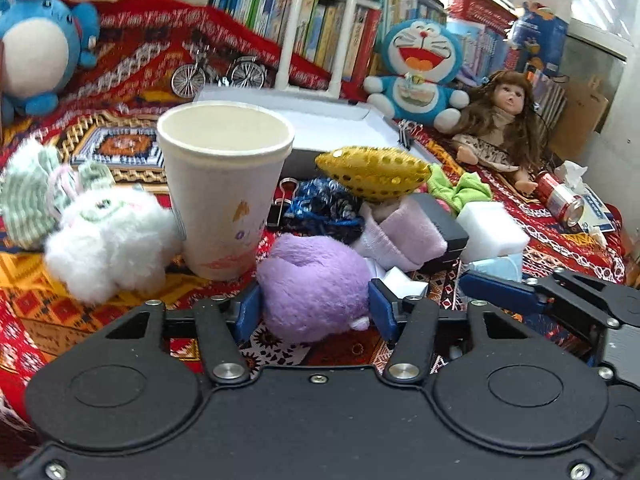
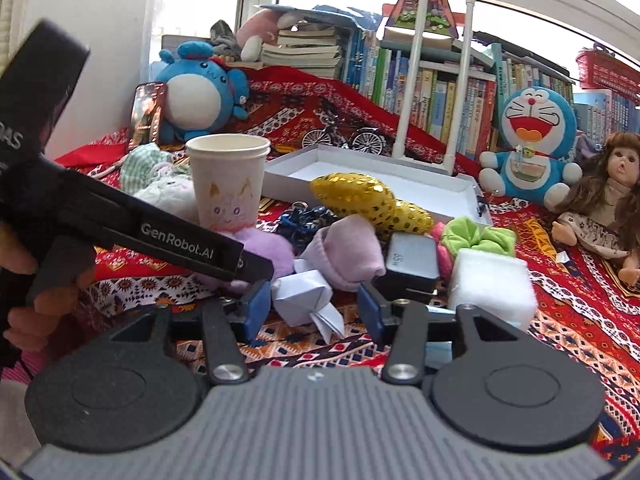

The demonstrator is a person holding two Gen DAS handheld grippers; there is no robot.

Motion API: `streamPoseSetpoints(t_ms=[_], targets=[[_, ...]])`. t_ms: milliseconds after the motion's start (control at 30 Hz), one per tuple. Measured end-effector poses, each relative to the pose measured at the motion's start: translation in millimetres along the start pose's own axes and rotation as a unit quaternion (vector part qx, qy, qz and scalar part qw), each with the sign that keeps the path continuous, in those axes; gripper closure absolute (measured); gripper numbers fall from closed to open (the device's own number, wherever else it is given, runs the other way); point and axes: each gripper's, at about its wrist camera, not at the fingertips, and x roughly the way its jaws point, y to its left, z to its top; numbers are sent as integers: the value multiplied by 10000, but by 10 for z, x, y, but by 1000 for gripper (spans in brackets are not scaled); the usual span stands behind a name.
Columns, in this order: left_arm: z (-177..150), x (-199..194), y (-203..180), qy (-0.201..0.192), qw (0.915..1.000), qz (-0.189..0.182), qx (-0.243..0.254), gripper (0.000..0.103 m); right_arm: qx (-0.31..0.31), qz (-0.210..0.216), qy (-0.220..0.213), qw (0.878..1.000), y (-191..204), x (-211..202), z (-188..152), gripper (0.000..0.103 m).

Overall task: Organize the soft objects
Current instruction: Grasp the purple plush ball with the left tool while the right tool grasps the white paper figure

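Observation:
My left gripper (image 1: pixel 314 308) is open around a purple plush ball (image 1: pixel 316 284) on the patterned red cloth; its blue pads sit on either side of the ball. The ball also shows in the right wrist view (image 2: pixel 266 250), partly hidden by the left gripper's arm. My right gripper (image 2: pixel 314 310) is open around a white folded paper piece (image 2: pixel 304 294). A pink sock roll (image 1: pixel 404 232) (image 2: pixel 348 250), a gold sequin cushion (image 1: pixel 374 172) (image 2: pixel 360 196), a white sponge block (image 1: pixel 492 232) (image 2: pixel 490 288) and a white fluffy bunny (image 1: pixel 108 236) lie close by.
A paper cup (image 1: pixel 224 184) (image 2: pixel 228 184) stands left of the pile. A white tray (image 1: pixel 332 124) (image 2: pixel 360 172) lies behind it. A black box (image 2: pixel 412 264), a green scrunchie (image 2: pixel 480 236), Doraemon plush (image 1: pixel 420 68), a doll (image 1: pixel 500 128) and a red can (image 1: pixel 560 200) are to the right.

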Motion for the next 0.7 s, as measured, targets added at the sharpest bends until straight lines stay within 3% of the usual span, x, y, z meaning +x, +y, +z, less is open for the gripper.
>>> streamPoseSetpoints(t_ms=[333, 700], targets=[[-16, -238, 172, -36, 9999, 132, -41, 49, -147, 154, 119, 9997, 91, 122, 0, 38], [-75, -203, 223, 56, 9996, 254, -73, 49, -167, 129, 81, 9997, 150, 212, 38, 38]])
